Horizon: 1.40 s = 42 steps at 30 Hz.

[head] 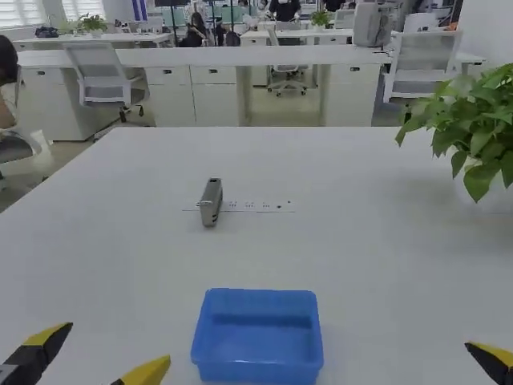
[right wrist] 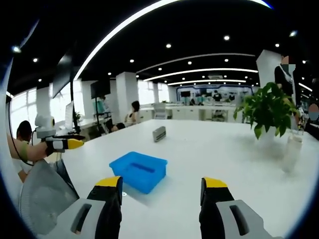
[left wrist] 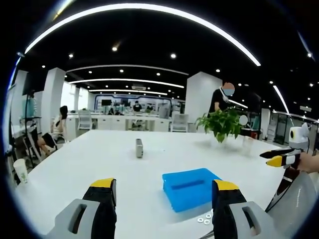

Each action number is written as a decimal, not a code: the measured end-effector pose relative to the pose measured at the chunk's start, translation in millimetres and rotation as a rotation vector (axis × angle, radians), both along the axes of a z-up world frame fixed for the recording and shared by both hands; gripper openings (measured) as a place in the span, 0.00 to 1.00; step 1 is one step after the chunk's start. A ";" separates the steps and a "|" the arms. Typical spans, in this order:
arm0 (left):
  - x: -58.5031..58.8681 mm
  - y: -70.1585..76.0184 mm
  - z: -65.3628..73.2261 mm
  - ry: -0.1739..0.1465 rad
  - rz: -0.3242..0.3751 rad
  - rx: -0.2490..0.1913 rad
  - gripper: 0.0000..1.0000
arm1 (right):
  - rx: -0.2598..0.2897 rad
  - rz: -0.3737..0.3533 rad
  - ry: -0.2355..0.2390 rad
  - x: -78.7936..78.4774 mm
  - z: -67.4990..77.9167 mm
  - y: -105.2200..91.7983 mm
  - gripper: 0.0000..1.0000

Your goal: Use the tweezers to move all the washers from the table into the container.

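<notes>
My left gripper point(head: 108, 350) cut off by the head view's bottom edge, my right gripper point(head: 490, 360) clipped at its corner, specks point(head: 255, 206) beside the grey block point(head: 211, 201) too small to name

The container point(head: 256, 357) is smooth, slightly glossy blue plastic, the table point(head: 377, 249) a smooth matt white surface, the washers point(left wrist: 203, 218) bright metal.
</notes>
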State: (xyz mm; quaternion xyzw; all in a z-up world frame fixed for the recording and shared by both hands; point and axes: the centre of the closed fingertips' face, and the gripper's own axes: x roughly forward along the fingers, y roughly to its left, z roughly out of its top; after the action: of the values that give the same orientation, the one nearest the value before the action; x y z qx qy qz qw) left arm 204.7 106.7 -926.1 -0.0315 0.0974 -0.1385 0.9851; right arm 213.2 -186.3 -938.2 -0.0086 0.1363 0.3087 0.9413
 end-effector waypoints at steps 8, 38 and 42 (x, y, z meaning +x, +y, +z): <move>-0.2 -6.9 -1.5 0.009 -0.058 -0.047 0.78 | -0.045 -0.024 0.006 2.2 -5.2 -3.6 0.60; -7.0 -21.4 -22.7 0.117 -0.184 -0.067 0.72 | -0.066 -0.076 0.009 1.7 -3.5 -12.4 0.60; -10.7 -29.7 -26.4 0.145 -0.232 -0.066 0.65 | -0.087 -0.075 0.028 1.0 -8.4 -14.5 0.58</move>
State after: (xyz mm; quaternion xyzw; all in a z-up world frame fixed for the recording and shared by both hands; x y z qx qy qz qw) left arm 194.0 77.0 -952.5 -0.0621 0.1665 -0.2518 0.9513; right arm 214.2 -200.8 -946.6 -0.0397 0.1631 0.2669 0.9490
